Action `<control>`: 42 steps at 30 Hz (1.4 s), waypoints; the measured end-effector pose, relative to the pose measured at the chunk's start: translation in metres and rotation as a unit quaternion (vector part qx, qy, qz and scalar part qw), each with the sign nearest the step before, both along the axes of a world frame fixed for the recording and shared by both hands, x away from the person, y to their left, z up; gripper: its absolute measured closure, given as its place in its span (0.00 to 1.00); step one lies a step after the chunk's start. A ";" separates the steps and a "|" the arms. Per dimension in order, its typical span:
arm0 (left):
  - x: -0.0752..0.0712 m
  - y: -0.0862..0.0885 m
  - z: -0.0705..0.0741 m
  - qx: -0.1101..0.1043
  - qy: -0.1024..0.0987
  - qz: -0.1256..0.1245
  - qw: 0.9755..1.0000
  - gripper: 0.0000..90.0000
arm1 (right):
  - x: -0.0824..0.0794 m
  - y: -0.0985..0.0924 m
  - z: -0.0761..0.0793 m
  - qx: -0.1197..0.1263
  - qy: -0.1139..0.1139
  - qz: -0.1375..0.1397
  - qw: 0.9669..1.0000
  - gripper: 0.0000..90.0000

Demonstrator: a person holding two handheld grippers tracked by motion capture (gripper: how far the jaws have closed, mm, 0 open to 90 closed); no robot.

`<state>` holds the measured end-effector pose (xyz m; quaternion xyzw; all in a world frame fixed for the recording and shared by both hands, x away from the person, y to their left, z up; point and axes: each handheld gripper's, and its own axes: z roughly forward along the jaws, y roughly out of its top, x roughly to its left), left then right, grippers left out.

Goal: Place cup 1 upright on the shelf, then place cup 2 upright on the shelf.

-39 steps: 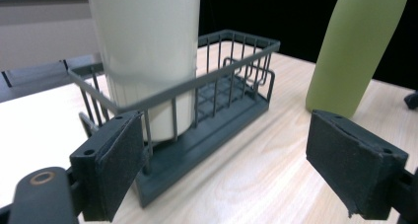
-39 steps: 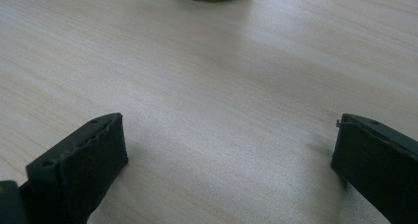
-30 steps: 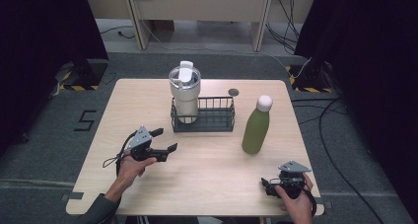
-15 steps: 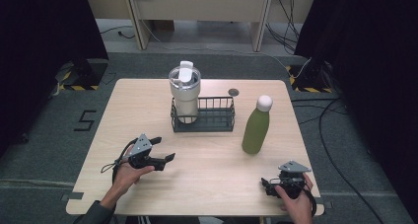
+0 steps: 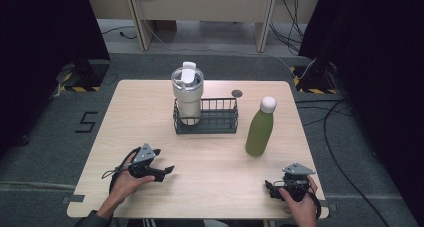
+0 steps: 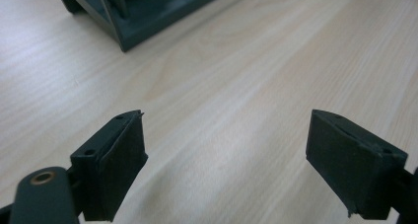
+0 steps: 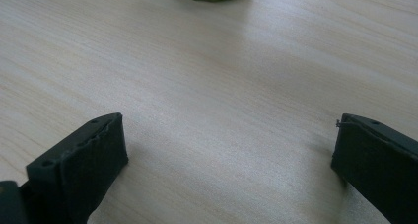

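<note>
- Left gripper (image 5: 167, 171): jaws wide apart, empty, low over table (image 5: 220, 177), aimed toward wire basket (image 5: 205, 118).
- Right gripper (image 5: 271, 186): jaws likewise spread, nothing held, near front right edge.
- Green bottle (image 5: 260, 127): upright, long axis vertical, right of basket, ahead of right gripper, nearer to it than to left one.
- White tumbler (image 5: 188, 94): upright in basket's left end.

My left gripper (image 6: 226, 169) hangs wide apart over bare table (image 6: 256, 86); the dark basket's (image 6: 143, 12) corner sits at eleven o'clock.
</note>
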<state>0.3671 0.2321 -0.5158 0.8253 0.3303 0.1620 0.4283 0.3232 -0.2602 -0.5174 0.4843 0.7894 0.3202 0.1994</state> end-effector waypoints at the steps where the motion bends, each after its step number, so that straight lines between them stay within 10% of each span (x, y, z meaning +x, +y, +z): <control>1: -0.001 -0.001 -0.001 0.003 0.004 -0.002 1.000 0.16 | 0.000 0.000 0.000 0.000 0.000 0.000 1.000 0.00; 6: -0.003 -0.004 -0.007 0.042 0.017 -0.012 0.999 0.16 | 0.000 0.000 0.000 0.000 0.000 0.000 1.000 0.00; 21: -0.002 -0.003 -0.008 0.034 0.036 -0.006 0.999 0.15 | 0.001 0.000 0.000 0.000 0.001 0.003 1.000 0.01; 26: -0.002 -0.003 -0.008 0.034 0.036 -0.006 0.999 0.15 | 0.001 0.001 0.002 0.006 -0.028 0.022 0.999 0.25; 28: -0.002 -0.003 -0.008 0.033 0.036 -0.006 0.999 0.15 | 0.000 0.003 0.003 0.007 -0.036 0.021 0.999 0.13; 42: -0.002 -0.004 -0.008 0.034 0.036 -0.005 0.999 0.15 | 0.001 0.003 0.020 0.031 -0.102 0.019 0.994 0.17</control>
